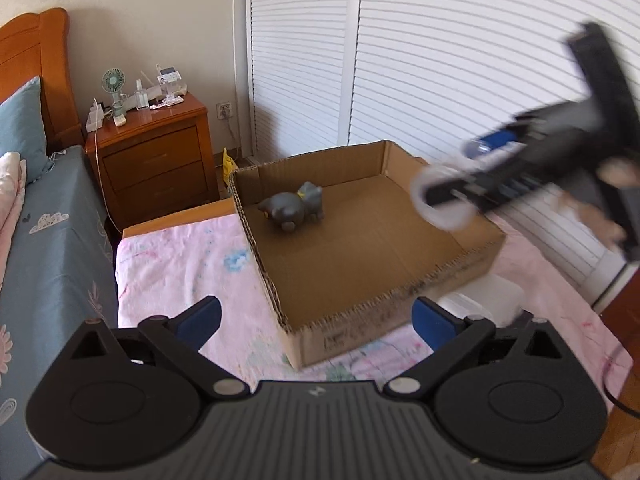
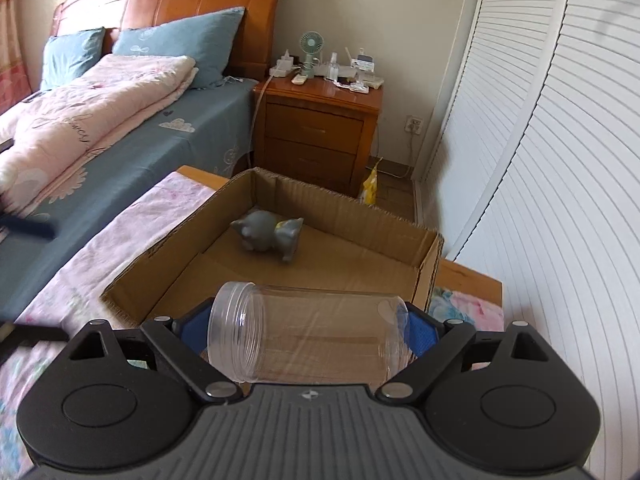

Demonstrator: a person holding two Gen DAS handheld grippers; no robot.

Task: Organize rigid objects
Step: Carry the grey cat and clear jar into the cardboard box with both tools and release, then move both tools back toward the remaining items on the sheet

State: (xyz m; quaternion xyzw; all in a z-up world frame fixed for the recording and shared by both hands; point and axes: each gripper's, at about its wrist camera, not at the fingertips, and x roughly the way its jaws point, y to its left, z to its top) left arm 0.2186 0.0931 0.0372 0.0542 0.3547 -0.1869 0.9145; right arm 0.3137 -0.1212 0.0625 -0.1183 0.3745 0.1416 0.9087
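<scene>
Right gripper (image 2: 310, 332) is clamped on a clear plastic jar (image 2: 308, 336), pads on its two ends. Jar lies sideways, long axis crossways between the fingers, open threaded mouth pointing left, closed base right. It hangs above the near edge of the cardboard box (image 2: 192, 232), not touching it.

Left gripper (image 1: 316, 320) is spread wide, nothing between the fingers, sitting off the box's near corner over the pink sheet (image 1: 180, 264).

Grey toy animal (image 1: 292, 208) sits inside the box near its far-left corner. A translucent container (image 1: 488, 300) sits just beside the box's near-right wall.
</scene>
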